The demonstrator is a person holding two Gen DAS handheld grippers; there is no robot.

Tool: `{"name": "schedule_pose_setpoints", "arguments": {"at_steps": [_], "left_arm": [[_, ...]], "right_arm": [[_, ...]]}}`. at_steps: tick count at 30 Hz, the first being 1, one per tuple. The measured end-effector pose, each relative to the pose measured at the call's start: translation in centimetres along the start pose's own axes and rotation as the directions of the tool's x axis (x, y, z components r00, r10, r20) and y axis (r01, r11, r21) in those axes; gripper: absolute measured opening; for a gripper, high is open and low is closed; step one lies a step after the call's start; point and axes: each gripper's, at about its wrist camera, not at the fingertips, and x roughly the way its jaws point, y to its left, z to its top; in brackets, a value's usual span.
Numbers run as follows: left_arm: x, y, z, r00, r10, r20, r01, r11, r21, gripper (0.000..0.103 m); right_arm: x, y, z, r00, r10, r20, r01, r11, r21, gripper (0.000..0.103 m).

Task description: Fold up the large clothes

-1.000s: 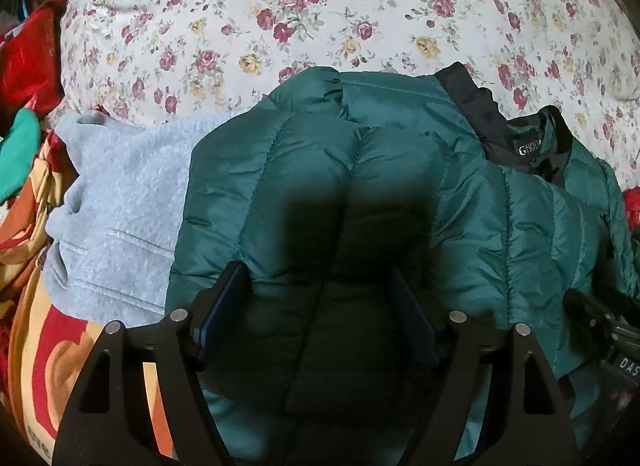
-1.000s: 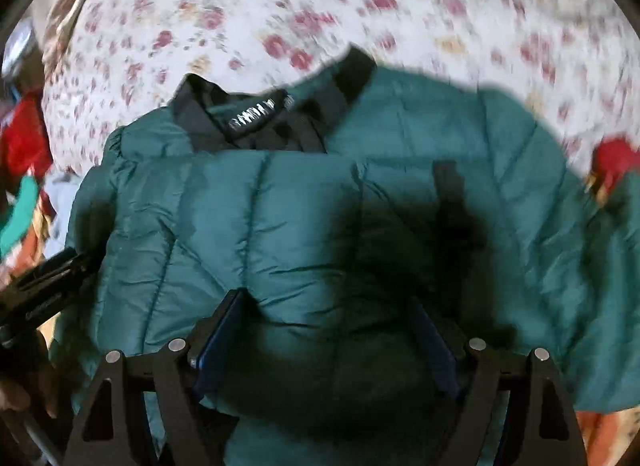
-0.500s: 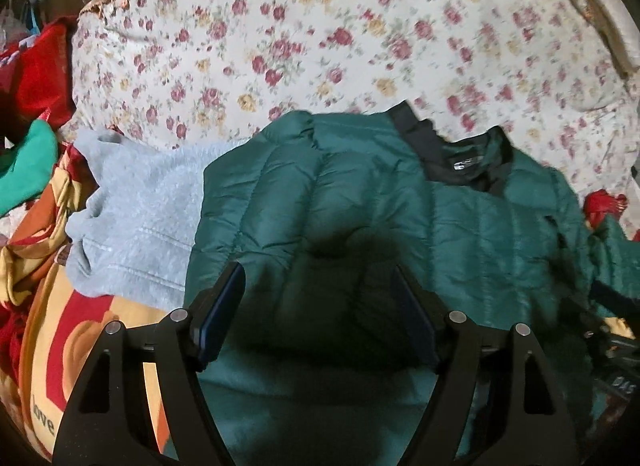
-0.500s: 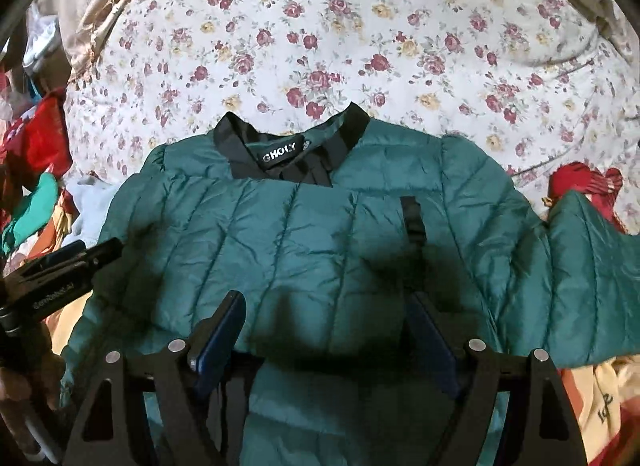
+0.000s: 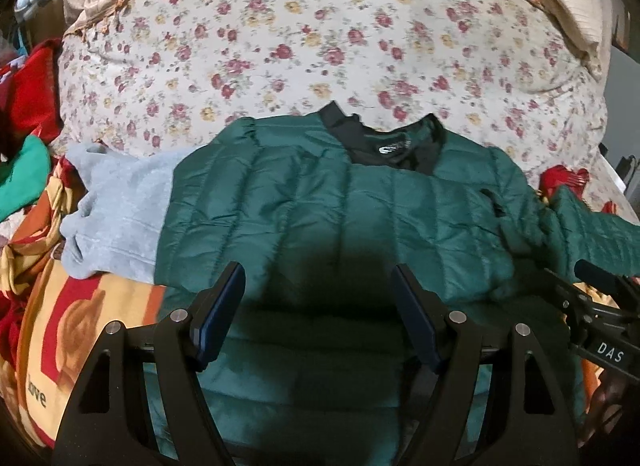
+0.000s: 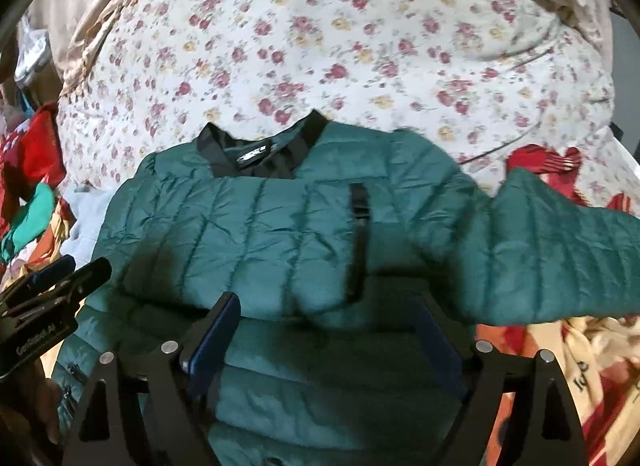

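Observation:
A dark green quilted puffer jacket (image 5: 340,217) with a black collar lies on the bed, collar at the far side; it also shows in the right wrist view (image 6: 280,234). One sleeve (image 6: 552,262) stretches out to the right. A fold crosses the body over the lower part. My left gripper (image 5: 318,290) hovers open and empty above the jacket's near part. My right gripper (image 6: 328,314) is open and empty above the jacket's near edge. Each gripper shows at the edge of the other's view.
A floral bedsheet (image 5: 320,45) covers the bed beyond the jacket. A grey fleece garment (image 5: 116,217) lies under the jacket's left side. Red, green and patterned clothes (image 5: 28,153) pile at the left. A red cloth (image 6: 540,161) lies at the right.
Both grippers have pulled back and up from the jacket, so more of the bed and the whole jacket show. Both stay open and empty.

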Motion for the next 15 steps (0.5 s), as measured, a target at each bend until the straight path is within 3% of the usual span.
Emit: {"name": "schedule_pose_setpoints", "arguments": {"at_steps": [10,15], "left_arm": [[-0.9,-2.6,0.2,0.997,-0.071,-0.011,0.071,0.997,0.007,0.076],[-0.5,-2.6,0.3,0.997,-0.070,-0.020,0.070,0.998,0.000,0.076]], "right_arm": [[-2.2,-5.5,-0.5,0.997,-0.082,0.009,0.081,0.995,0.054,0.086],[-2.7,-9.8,-0.9,0.989,-0.148,-0.005,0.148,0.984,0.103,0.086]]}}
